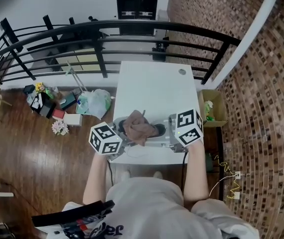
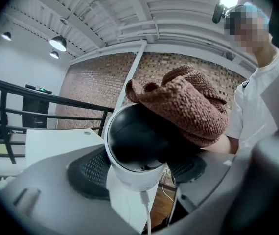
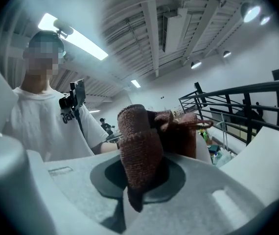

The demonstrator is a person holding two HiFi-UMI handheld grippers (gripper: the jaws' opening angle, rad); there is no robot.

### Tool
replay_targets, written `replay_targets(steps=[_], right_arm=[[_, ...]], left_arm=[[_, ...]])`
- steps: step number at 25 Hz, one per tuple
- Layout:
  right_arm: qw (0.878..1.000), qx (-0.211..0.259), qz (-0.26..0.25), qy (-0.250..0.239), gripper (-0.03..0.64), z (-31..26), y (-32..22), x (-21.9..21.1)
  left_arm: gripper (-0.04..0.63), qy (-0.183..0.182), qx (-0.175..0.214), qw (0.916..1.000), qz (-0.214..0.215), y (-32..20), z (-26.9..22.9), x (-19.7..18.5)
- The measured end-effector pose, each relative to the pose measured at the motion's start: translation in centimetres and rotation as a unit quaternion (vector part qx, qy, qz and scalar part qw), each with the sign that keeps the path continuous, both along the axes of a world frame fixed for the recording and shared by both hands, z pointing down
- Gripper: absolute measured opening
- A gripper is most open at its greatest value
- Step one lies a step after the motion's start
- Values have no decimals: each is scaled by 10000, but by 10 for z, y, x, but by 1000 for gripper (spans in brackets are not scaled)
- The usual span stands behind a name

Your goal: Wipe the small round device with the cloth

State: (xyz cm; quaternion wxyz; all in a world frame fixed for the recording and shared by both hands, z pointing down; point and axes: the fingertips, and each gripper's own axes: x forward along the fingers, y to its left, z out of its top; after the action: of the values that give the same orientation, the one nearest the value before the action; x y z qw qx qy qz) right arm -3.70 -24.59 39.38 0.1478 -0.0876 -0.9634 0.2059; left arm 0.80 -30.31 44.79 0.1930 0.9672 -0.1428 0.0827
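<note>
1. Brown towelling is the first thing I notice in the head view. The cloth [image 1: 138,126] lies draped over the small round device [image 1: 158,130], and both are above the near edge of the white table [image 1: 152,78]. The left gripper [image 1: 121,135] stands at the table's near left corner and the right gripper [image 1: 173,129] at its near right side. They face each other with the device between them. A black railing [image 1: 107,34] runs beyond the table's far end.

2. In the left gripper view, the device [image 2: 134,148] is a white ball-shaped housing with a glossy black front. It sits between the two dark pads [image 2: 93,173]. The jaws are partly closed and press on its sides, so this gripper [image 2: 139,170] holds the device. The cloth [image 2: 188,106] rests on the device's top and right side. A white cable [image 2: 147,214] hangs from its underside. The table [image 2: 56,141] shows behind it, at the left.

3. In the right gripper view, the jaws of the gripper [image 3: 139,177] are closed narrowly on a fold of the cloth [image 3: 139,146]. The cloth stands up from between the pads, and a short loose end hangs below them.
</note>
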Motion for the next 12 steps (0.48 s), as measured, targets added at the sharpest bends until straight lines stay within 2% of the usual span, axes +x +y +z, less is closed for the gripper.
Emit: replay_targets(steps=[2,4,6,9,10,12], right_arm=[[10000,22,-11,-49,25,0,0,1],[9993,124,97,-348,26,-10,-5,6],[9951,100,555,-815,26,-26,-22,20],[9785,-189,1706,-1146,26,-34,-67,54],[9747,-310,1918,-1109,26,-29,-77,63],[9755,-566,1849,-1051,26,-16,-77,70]], left_arm=[[379,55,-82,9999,-26,0,2,0],[379,195,-108,9997,34,3,-1,1],[380,331,-6,9991,263,13,-7,3],[380,466,559,9930,930,39,-17,6],[380,568,764,9885,1174,49,-23,8],[380,840,983,9790,1577,68,-36,11]])
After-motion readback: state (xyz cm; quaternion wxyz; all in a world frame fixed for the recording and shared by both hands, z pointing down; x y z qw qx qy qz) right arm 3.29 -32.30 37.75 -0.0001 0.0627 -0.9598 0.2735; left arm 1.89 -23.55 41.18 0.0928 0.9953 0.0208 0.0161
